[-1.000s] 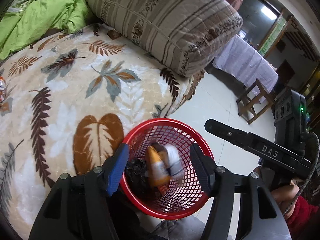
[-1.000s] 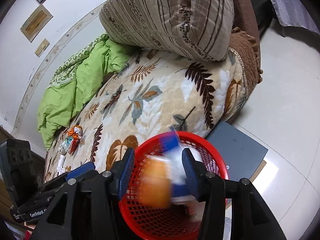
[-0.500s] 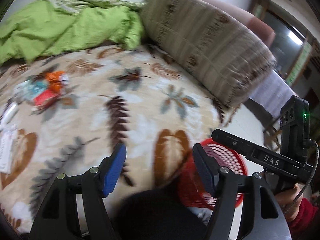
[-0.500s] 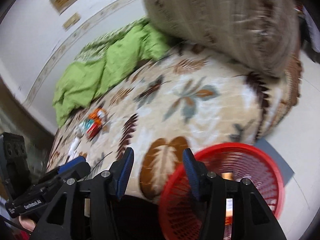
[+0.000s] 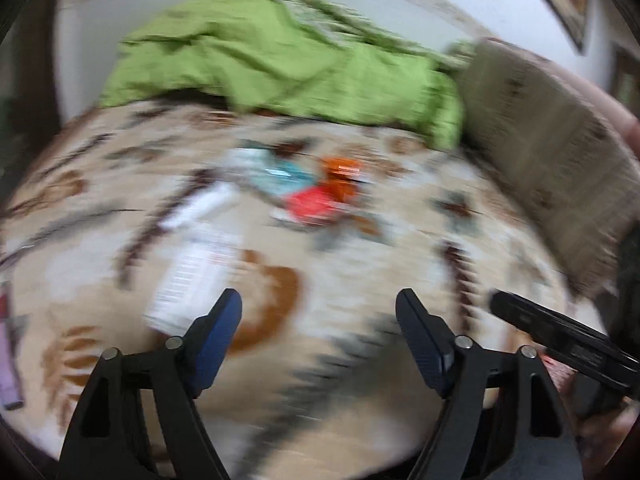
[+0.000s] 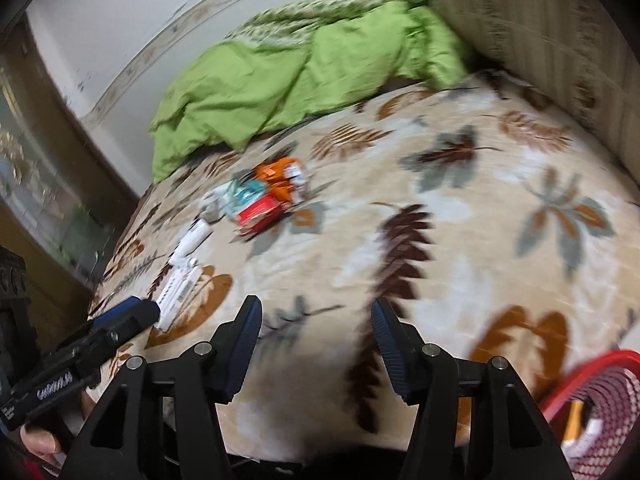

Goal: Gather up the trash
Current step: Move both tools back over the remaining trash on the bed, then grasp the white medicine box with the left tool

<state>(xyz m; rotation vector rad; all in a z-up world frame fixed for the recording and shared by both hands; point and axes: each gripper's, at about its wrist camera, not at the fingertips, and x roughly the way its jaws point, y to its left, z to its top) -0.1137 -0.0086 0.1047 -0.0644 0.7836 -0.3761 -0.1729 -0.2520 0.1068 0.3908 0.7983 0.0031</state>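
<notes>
While both views are smeared by motion blur, the left tool shows its two blue-padded fingers spread wide with nothing between them, above the near edge of the cream leaf-patterned blanket on the bed. The right tool is likewise spread wide and holds nothing, over the same blanket's near edge. At the near right corner of the right wrist view sits the red plastic mesh basket, beside the bed, with an orange and a white item dimly visible inside it.

A little farther in, on the left part of the blanket, lies a white printed box with a white tube-like piece just beyond it; the two seem to touch, though the blur hides the detail. Farther still, near the middle of the bed, a small cluster of trash lies together: a red packet, a teal and white wrapper to its left and an orange wrapper behind.

Beyond the cluster a crumpled green bedsheet is heaped along the far side of the bed, and a large brown striped cushion stands at the far right.
</notes>
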